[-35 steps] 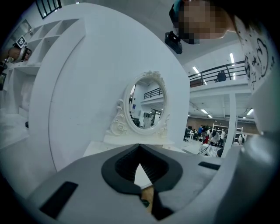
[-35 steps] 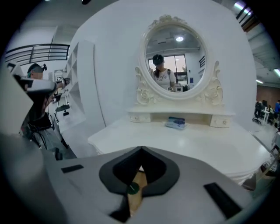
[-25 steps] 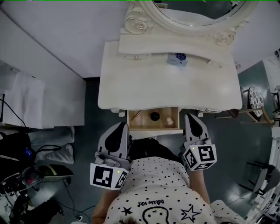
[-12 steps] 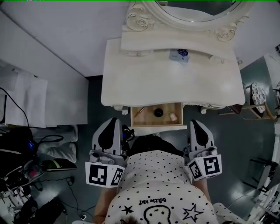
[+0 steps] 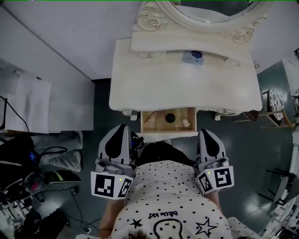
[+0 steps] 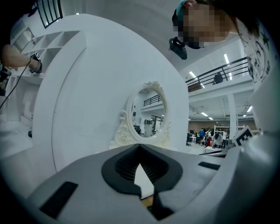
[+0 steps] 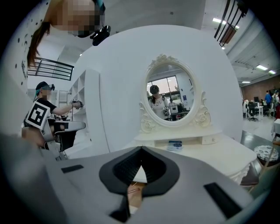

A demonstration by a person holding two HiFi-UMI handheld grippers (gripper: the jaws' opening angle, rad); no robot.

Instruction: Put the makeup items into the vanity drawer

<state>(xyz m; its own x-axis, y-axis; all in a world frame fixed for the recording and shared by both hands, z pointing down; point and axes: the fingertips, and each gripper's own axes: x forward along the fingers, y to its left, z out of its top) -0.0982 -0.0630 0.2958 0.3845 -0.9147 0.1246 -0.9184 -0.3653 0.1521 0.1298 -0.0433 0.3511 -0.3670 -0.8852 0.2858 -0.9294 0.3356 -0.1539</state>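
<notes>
Head view alone reveals the open wooden drawer (image 5: 169, 122), with left claw (image 5: 121, 128) and right claw (image 5: 206, 132) closed, empty, flanking its front edge.

drawer (image 5: 160, 126): wooden, open | inside: slim stick (image 5: 150, 116), black pot (image 5: 170, 117), pale item (image 5: 186, 123)

The head view looks steeply down from above the person onto the vanity (image 5: 187, 88), with its mirror (image 5: 210, 9) at the far edge and the open drawer (image 5: 159, 123) at the near edge. The left gripper (image 5: 120, 128) carries its camera low at the near left, facing far and upward along its jaws. The right gripper (image 5: 208, 133) does likewise from the near right, closer to level. All three views share the mirror. The head and right gripper views also share the vanity's top and a small blue box (image 5: 193, 57).
</notes>
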